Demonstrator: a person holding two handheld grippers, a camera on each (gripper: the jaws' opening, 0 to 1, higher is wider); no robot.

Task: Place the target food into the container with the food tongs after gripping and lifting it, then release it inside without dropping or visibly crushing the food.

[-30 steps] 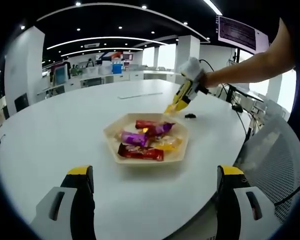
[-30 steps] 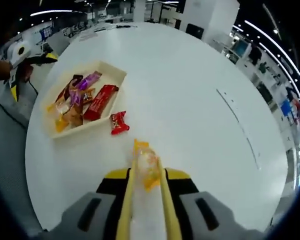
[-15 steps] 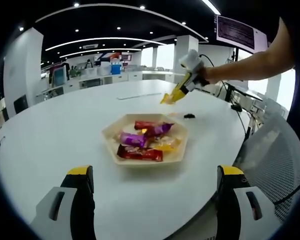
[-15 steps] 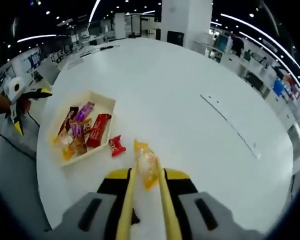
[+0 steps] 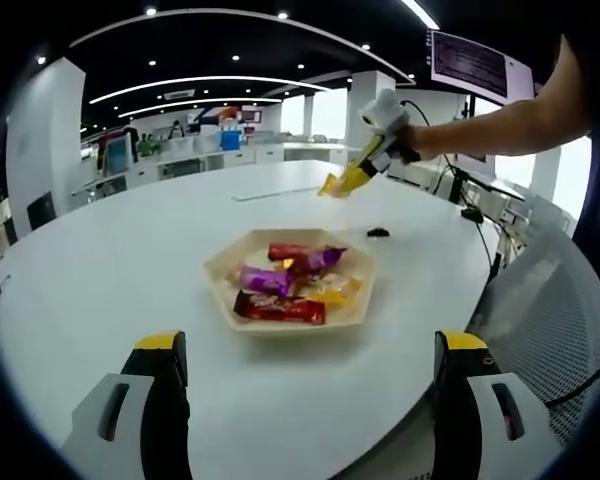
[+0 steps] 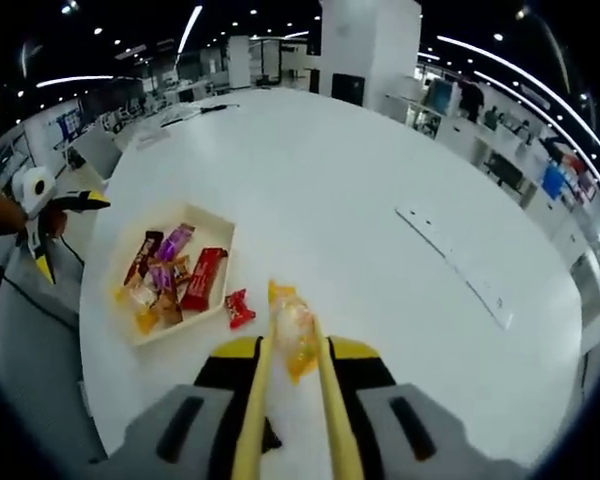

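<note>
- Since the earlier frames: your right gripper (image 5: 338, 184) has risen higher above the table with the yellow-wrapped snack (image 6: 294, 335) in its tongs; in the left gripper view it now hangs farther above the tray's far rim. Your left gripper (image 5: 310, 400) has stayed put.
- Writing: none legible on any wrapper; a wall screen (image 5: 469, 63) at 1 o'clock in the left gripper view carries text too small to read.
- Right gripper: its jaws press the yellow food tongs (image 6: 292, 400) together on the yellow-wrapped snack, which sticks out past the tong tips, held in the air clear of the white round table (image 6: 380, 180).
- Left gripper: jaws spread wide, nothing between them, low at the near table edge; in the right gripper view you see it at 9 o'clock (image 6: 50, 225).
- Container: cream hexagonal tray (image 5: 223, 265), in the right gripper view at 10 o'clock of the held snack, well apart (image 6: 220, 215).
- Tray contents: a dark red bar (image 5: 279, 308), a purple wrapper (image 5: 267, 277), a red wrapper (image 5: 290, 249), orange and yellow wrappers (image 5: 332, 290), all piled touching.
- Loose item: small red-wrapped candy (image 6: 239, 308) on the table just outside the tray, between tray and tong tips.
- Small dark object (image 5: 378, 232) on the table beyond the tray; what it is, you cannot tell.
</note>
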